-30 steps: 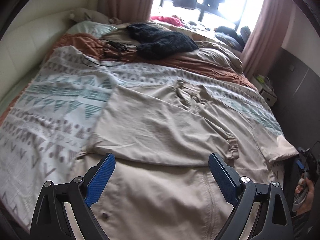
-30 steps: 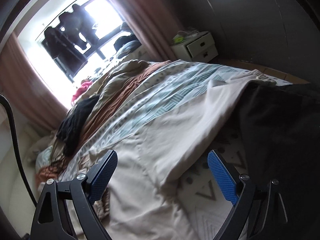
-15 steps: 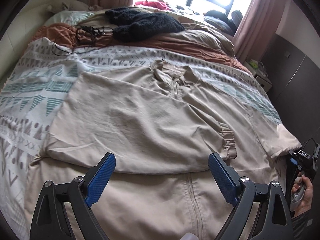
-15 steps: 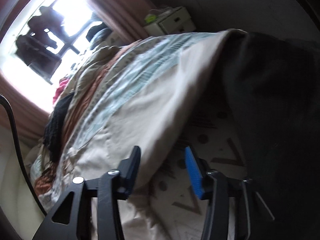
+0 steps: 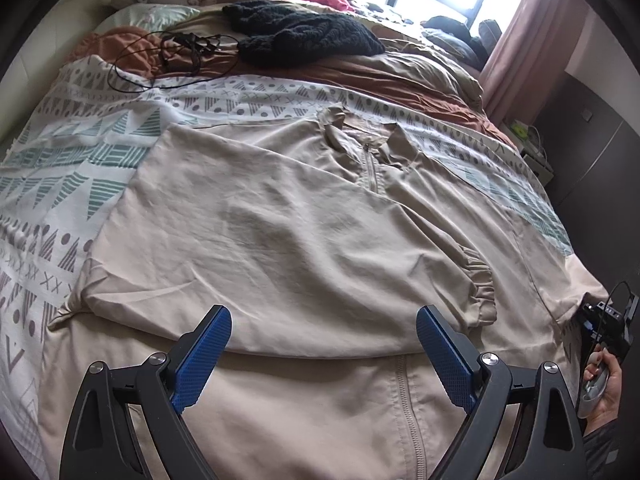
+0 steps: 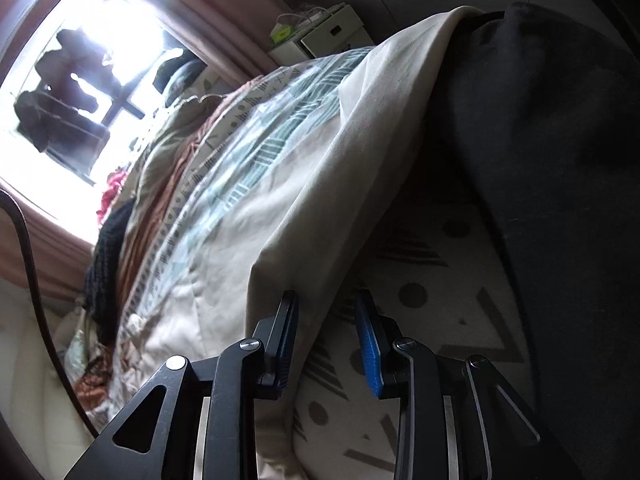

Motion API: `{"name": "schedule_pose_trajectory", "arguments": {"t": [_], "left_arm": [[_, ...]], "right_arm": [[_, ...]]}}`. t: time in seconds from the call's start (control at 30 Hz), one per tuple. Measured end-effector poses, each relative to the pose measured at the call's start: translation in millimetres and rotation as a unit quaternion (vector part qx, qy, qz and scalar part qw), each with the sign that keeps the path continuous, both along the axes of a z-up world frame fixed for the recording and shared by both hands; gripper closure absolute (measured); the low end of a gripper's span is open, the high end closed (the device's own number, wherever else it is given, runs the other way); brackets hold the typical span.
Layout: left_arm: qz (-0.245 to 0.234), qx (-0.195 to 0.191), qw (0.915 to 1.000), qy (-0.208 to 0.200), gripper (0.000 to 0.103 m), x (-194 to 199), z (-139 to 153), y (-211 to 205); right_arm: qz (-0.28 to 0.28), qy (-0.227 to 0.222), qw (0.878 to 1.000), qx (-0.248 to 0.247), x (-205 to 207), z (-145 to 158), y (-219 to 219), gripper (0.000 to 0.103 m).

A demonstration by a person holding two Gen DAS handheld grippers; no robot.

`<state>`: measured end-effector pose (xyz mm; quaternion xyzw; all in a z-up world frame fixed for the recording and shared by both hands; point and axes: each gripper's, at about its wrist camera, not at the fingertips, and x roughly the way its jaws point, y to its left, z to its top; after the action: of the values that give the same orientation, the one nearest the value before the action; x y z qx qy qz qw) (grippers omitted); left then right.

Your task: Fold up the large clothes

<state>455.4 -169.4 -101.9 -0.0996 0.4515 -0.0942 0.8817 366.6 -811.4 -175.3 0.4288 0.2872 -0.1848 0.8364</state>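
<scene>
A large beige zip jacket [image 5: 280, 220] lies spread on the bed, one sleeve folded across its chest with the gathered cuff [image 5: 480, 292] at the right. My left gripper [image 5: 324, 344] hovers open and wide over the jacket's lower part, with nothing between its blue pads. At the bed's right side my right gripper [image 6: 328, 336] has its jaws drawn narrow around the jacket's hanging edge [image 6: 312, 272]. The left pad [image 6: 288, 336] lies against the fabric; a dark gap shows at the right pad [image 6: 368, 344]. A hand [image 5: 600, 380] holds that gripper's handle.
The patterned sheet [image 5: 80, 152] covers the bed. A black knit garment [image 5: 304, 36], a tangled cable [image 5: 160, 52] and a brown duvet [image 5: 400, 76] lie at the far end. A white nightstand [image 6: 328, 32] stands by the curtain. A dark mass [image 6: 560, 160] fills the right.
The left gripper came down and forward over the jacket, still open. The right gripper's jaws narrowed from wide to close around the jacket's side edge, and it sank and rolled.
</scene>
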Motion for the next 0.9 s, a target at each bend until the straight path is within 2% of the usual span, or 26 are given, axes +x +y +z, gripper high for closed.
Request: {"name": "schedule_pose_trajectory", "arguments": {"t": [0.03, 0.07, 0.1, 0.3, 0.57, 0.9], "left_arm": [[0.002, -0.002, 1.0, 0.001, 0.009, 0, -1, 2], [0.003, -0.003, 1.0, 0.002, 0.009, 0, -2, 3], [0.004, -0.005, 1.0, 0.003, 0.009, 0, -3, 5], [0.003, -0.015, 0.9999, 0.004, 0.009, -4, -6, 8], [-0.002, -0.03, 0.9995, 0.004, 0.009, -11, -6, 8], [-0.004, -0.038, 0.9993, 0.004, 0.009, -15, -5, 8]], "right_arm": [[0.0, -0.004, 1.0, 0.0, 0, 0, 0, 0.071], [0.0, -0.009, 1.0, 0.0, 0, -2, 0, 0.08], [0.003, -0.019, 1.0, 0.004, -1, -2, 0, 0.101], [0.008, -0.054, 0.999, -0.004, -18, 17, 5, 0.101], [0.02, -0.071, 0.997, -0.036, -48, 46, 30, 0.101], [0.091, -0.109, 0.989, -0.042, -45, 70, 73, 0.101]]}}
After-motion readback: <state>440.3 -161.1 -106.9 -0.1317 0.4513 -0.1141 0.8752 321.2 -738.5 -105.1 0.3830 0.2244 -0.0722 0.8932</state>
